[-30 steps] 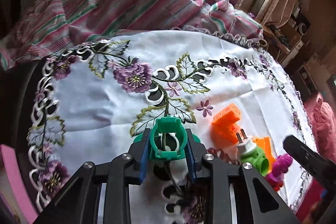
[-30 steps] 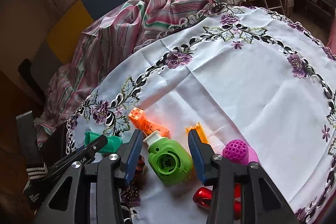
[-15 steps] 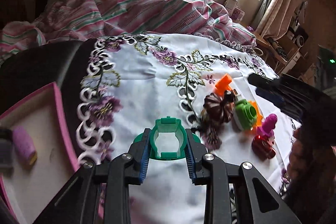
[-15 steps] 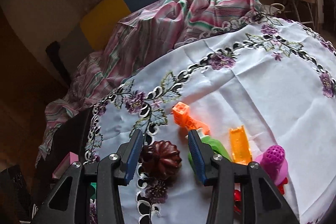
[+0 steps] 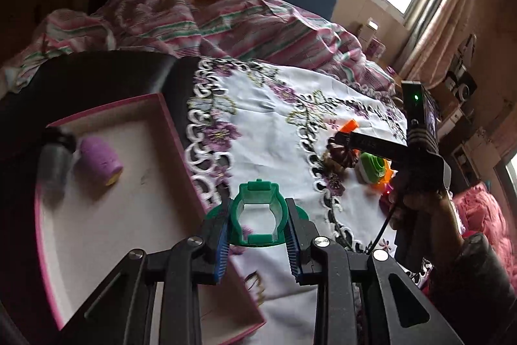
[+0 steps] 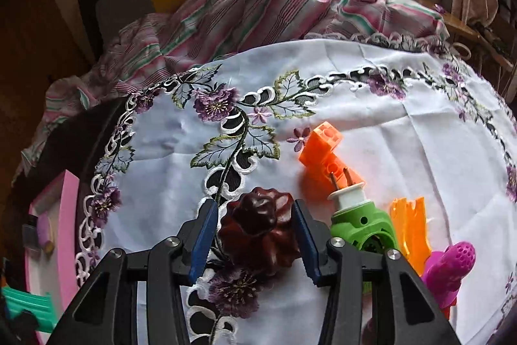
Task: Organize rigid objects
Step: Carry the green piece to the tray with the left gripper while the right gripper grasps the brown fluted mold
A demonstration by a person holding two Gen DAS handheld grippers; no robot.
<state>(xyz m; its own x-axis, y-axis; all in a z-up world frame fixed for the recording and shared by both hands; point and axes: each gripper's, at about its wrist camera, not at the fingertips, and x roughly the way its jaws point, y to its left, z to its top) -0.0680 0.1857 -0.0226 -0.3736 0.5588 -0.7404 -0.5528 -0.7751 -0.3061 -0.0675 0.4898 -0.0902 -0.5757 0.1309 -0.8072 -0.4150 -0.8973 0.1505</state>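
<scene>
My left gripper [image 5: 257,227] is shut on a green plastic ring piece [image 5: 257,217] and holds it above the right rim of a pink tray [image 5: 174,131]. The tray holds a purple cylinder [image 5: 100,162] and a grey bottle [image 5: 55,162]. My right gripper [image 6: 253,230] is open around a dark brown fluted mould [image 6: 258,231] on the embroidered white tablecloth [image 6: 371,125]; its pads [image 6: 206,228] stand just beside the mould. The mould also shows in the left wrist view [image 5: 339,152].
Right of the mould lie an orange block [image 6: 326,151], a green plug adapter [image 6: 362,222], an orange clip [image 6: 408,225] and a magenta perforated toy [image 6: 452,267]. A striped cloth [image 6: 258,8] is heaped behind the table. The pink tray [image 6: 66,209] sits left of the cloth.
My left gripper carried the green piece left, from over the tablecloth to over the tray's rim. My right gripper shifted left from the green adapter and now straddles the brown mould closely.
</scene>
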